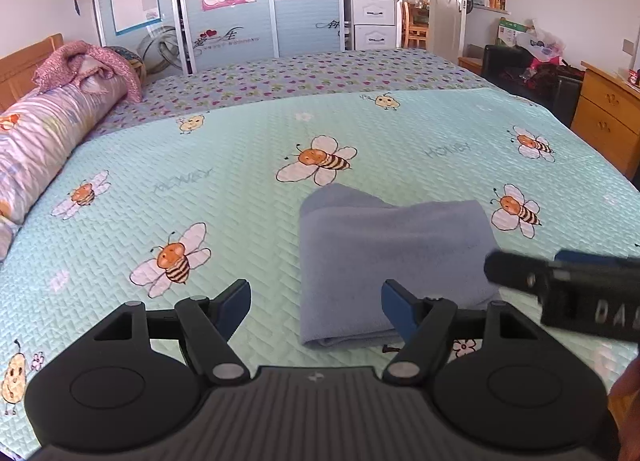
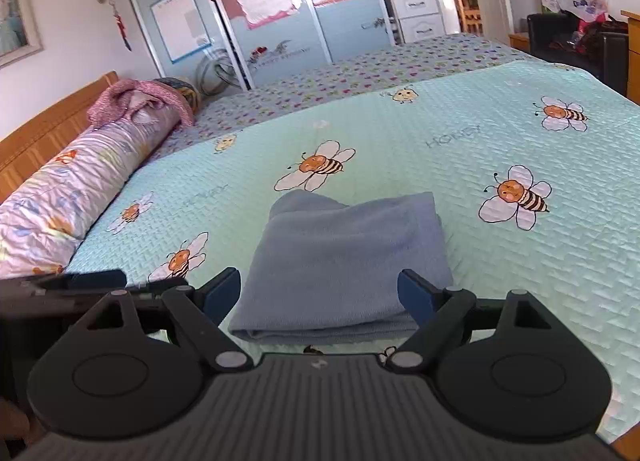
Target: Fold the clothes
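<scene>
Folded blue cloth [image 2: 340, 261] lies on the bedspread [image 2: 500, 261]; both grippers spread empty.
Left gripper [image 1: 316, 309] and right gripper [image 2: 320, 293] hover; the cloth looks soft and light, best pinched at its near folded edge.

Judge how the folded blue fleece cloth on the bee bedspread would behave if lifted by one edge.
The folded blue fleece cloth probably droops and unfolds: its layers lie loose, with one far corner already rumpled. It looks light and soft, not slippery, so pushing would likely bunch it on the quilted bee bedspread.

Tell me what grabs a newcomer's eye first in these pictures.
A folded blue cloth lies in the middle of the mint bedspread printed with cartoon bees. Both the left hand-held gripper and right hand-held gripper hang open above it, empty. A rolled floral quilt lies along the left.
</scene>
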The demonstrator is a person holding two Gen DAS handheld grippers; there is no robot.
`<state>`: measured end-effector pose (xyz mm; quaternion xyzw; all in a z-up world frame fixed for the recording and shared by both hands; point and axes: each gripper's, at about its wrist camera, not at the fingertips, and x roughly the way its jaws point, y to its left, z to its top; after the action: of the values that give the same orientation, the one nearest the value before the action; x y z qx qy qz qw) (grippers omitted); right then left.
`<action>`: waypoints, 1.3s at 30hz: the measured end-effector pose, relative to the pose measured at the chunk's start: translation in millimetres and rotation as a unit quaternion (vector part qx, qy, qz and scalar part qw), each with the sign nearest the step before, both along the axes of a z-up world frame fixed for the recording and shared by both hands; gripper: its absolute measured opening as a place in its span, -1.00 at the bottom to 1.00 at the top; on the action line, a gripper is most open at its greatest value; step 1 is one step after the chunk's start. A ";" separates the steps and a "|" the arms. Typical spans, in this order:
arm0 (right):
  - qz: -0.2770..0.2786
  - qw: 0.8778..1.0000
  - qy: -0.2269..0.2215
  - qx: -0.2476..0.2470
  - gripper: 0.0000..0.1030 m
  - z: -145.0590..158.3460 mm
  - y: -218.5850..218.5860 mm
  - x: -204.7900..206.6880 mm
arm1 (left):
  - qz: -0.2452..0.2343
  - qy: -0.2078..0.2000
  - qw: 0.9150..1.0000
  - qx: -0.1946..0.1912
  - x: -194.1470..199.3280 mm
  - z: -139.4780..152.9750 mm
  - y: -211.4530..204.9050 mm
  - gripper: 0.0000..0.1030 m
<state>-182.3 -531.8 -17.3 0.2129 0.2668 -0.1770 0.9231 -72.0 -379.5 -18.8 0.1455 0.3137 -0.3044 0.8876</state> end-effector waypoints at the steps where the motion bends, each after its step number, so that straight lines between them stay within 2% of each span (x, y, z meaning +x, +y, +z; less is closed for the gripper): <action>1: -0.001 1.000 0.003 -0.002 0.67 4.8 1.0 3.5 | 0.002 -0.001 1.000 0.003 0.7 1.5 -0.9 0.46; 8: -0.010 0.999 0.034 -0.030 0.68 27.9 6.7 26.6 | 0.011 -0.001 1.000 0.006 3.5 11.6 -3.1 0.50; 17: -0.010 0.998 0.053 -0.022 0.68 19.8 3.8 29.2 | 0.010 0.002 1.000 0.011 3.1 8.8 -2.7 0.50; 39: -0.008 0.998 0.057 -0.026 0.68 21.1 4.1 30.1 | 0.009 0.005 1.000 0.017 2.4 6.0 -3.1 0.50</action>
<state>-152.2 -527.7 3.8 0.1805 0.3124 -0.2027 0.9104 -69.5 -382.6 -12.8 0.1557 0.3247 -0.2916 0.8862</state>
